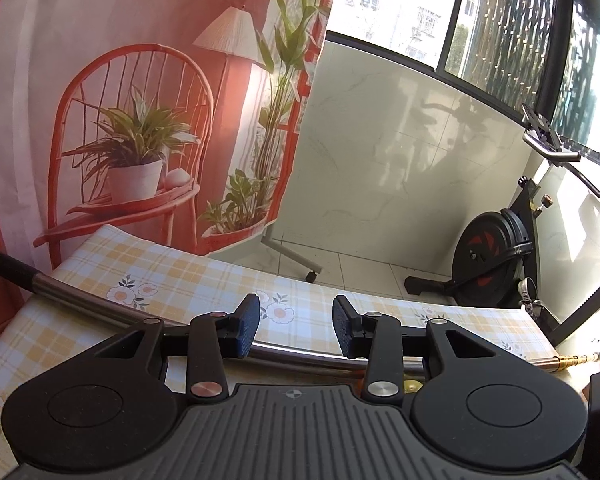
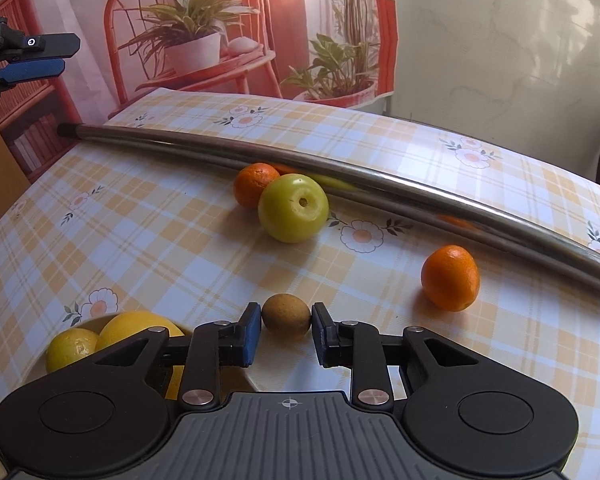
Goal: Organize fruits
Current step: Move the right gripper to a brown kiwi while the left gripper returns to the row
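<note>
1. The right gripper [image 2: 287, 334] was clamped on a brown kiwi [image 2: 287, 316], both pads touching its sides.
2. The left gripper [image 1: 296, 326] stood apart, holding nothing, above the checked tablecloth [image 1: 172, 276].
3. A green apple [image 2: 293, 208] lay at 12 o'clock from the kiwi, touching an orange [image 2: 252, 186].
4. A second orange [image 2: 451, 278] lay at 2 o'clock.
5. Two lemons [image 2: 72, 348] sat in a bowl [image 2: 90, 322] at 9 o'clock.
6. A steel rod [image 2: 380, 184] crossed the table behind the fruit.

Right wrist view: gripper body covers most of white bowl [image 2: 100, 320] and 2 yellow fruits [image 2: 73, 346]. Steel rod [image 2: 340, 178] runs past right edge.
</note>
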Demonstrator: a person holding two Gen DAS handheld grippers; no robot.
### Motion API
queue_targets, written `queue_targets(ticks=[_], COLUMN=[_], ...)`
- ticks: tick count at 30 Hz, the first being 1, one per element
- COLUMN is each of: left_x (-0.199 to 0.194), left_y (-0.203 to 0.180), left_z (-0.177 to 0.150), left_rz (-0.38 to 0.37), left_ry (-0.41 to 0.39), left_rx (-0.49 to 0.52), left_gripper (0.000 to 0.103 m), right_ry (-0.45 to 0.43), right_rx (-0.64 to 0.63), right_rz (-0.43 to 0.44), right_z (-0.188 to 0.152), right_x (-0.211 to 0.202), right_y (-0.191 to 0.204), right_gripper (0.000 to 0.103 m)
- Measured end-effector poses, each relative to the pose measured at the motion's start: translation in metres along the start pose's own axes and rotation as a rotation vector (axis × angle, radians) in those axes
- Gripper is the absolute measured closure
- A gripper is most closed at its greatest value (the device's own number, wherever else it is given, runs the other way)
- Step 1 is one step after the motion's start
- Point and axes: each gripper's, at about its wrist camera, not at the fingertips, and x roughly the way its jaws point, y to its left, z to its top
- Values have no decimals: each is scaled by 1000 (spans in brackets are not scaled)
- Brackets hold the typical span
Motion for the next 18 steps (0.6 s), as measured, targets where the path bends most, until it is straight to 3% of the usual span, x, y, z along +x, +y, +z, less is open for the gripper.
queue_targets(ticks=[6, 11, 18], left_x=[23, 49, 92], left_y=[-15, -22, -25], left_z=[-10, -17, -31], left_rz=[-49, -109, -177], left_ry=[63, 140, 269], left_rx=[50, 30, -87], left_gripper=[61, 61, 61], right_ry=[-65, -130, -188], right_rx=[62, 153, 244], right_rz=[1, -27, -46], right_z=[-7, -15, -23], right_x=[-13, -28, -46], right_y=[-10, -22, -39], right_gripper=[78, 78, 78])
